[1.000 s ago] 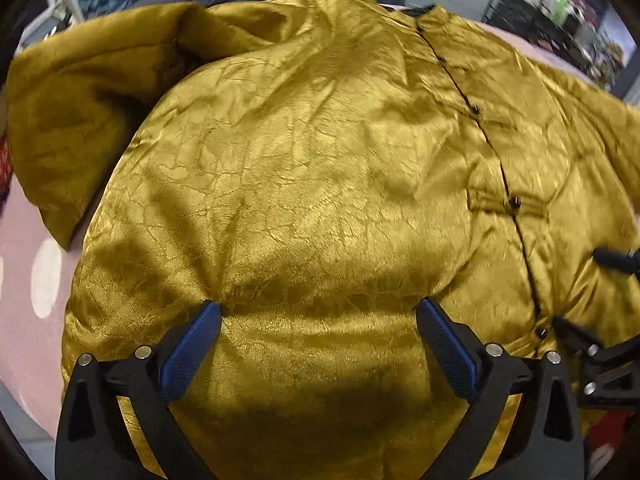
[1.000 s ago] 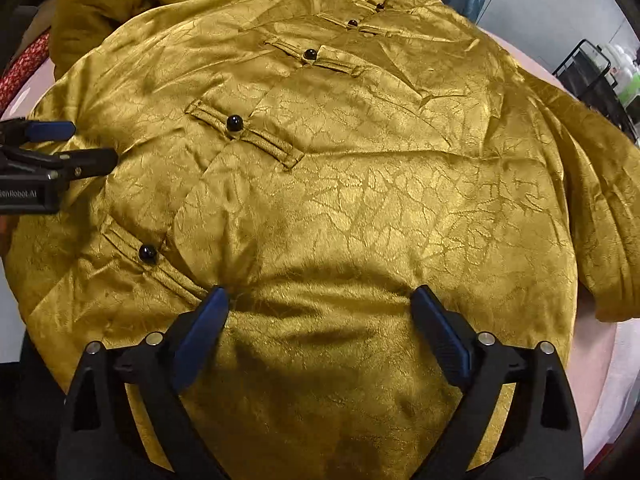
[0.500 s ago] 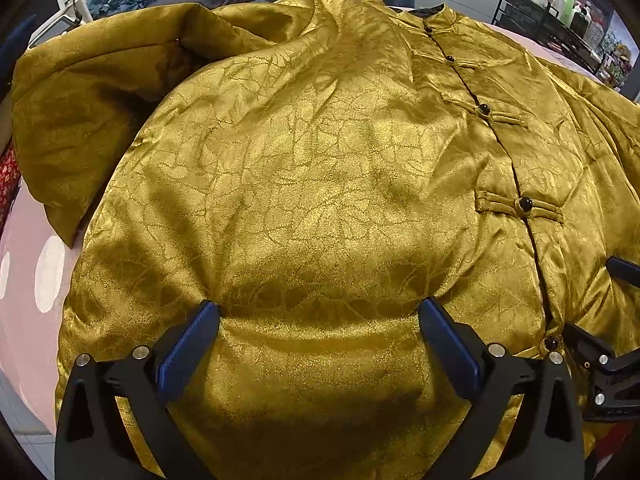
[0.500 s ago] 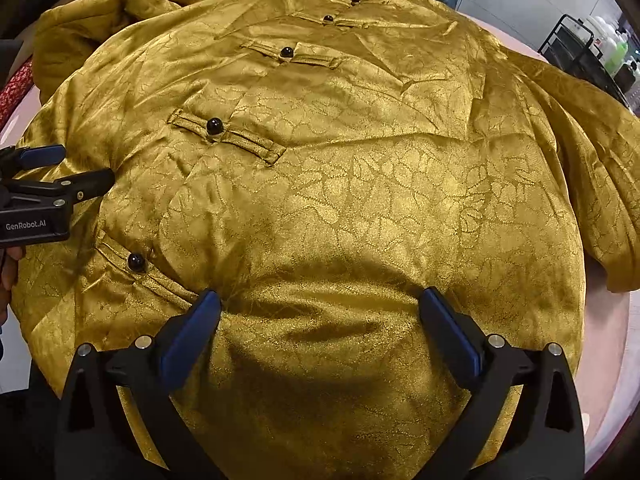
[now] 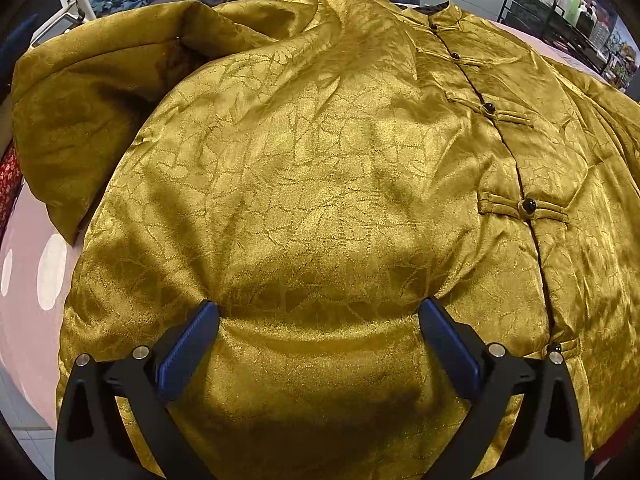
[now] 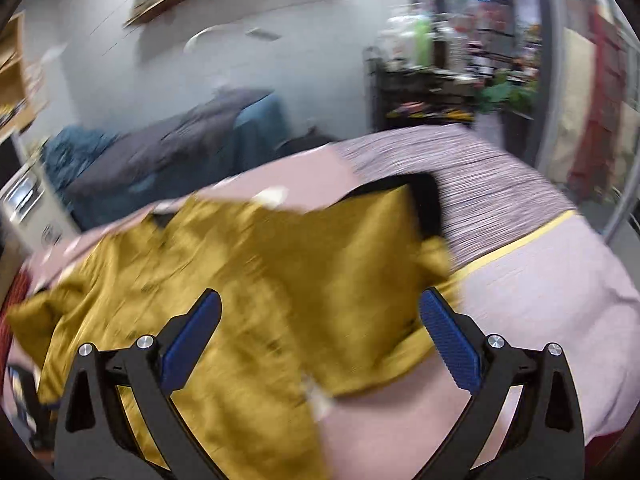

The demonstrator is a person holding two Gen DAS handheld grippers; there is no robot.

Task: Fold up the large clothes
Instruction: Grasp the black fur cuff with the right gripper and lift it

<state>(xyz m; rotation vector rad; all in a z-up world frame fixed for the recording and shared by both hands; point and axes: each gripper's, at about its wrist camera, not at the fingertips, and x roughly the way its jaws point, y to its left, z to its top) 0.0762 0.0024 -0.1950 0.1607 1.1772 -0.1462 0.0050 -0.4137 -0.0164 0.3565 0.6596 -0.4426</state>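
A large golden-yellow satin jacket [image 5: 320, 184] with black knot buttons [image 5: 529, 205] lies front-up on a pink table cover [image 5: 28, 320]. My left gripper [image 5: 318, 312] is open and empty, its blue pads just above the jacket's lower left front. The left sleeve [image 5: 80, 120] is bunched at the far left. The right wrist view is motion-blurred. My right gripper [image 6: 318, 308] is open and empty, above the jacket's right side [image 6: 248, 280] near the right sleeve [image 6: 384, 220].
Dark grey and teal clothes [image 6: 168, 148] lie piled behind the table. A black wire rack with bottles [image 5: 568, 12] stands at the back right. A striped cloth [image 6: 480, 192] covers the table's far right.
My right gripper has swung up and to the right, from over the lower front to the jacket's right side, and has left the left wrist view. My left gripper barely moved.
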